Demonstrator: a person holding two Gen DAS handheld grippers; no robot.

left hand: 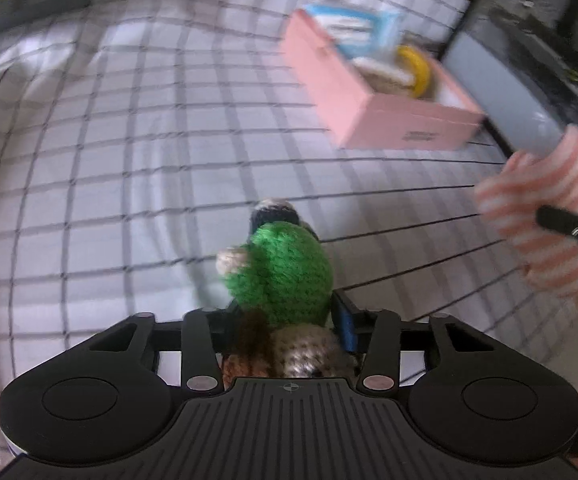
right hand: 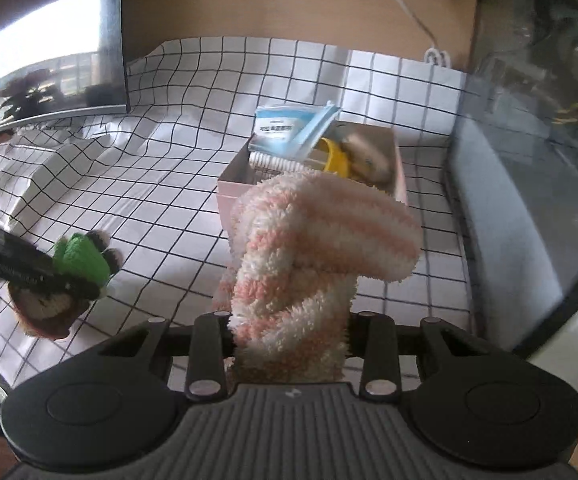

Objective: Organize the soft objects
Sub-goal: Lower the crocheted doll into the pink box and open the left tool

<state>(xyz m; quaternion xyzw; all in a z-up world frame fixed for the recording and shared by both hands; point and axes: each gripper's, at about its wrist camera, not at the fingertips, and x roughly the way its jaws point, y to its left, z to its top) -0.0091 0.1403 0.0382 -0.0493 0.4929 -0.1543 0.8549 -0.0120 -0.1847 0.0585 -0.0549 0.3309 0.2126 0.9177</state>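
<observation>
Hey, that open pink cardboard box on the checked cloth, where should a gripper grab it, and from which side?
Grip the pink cardboard box by its thin near end wall, coming down from above with one finger inside and one outside. It looks too wide to span, and its open top leaves that rim exposed. The blue packet and yellow ring crowd the far part. Both grippers look occupied now.
</observation>
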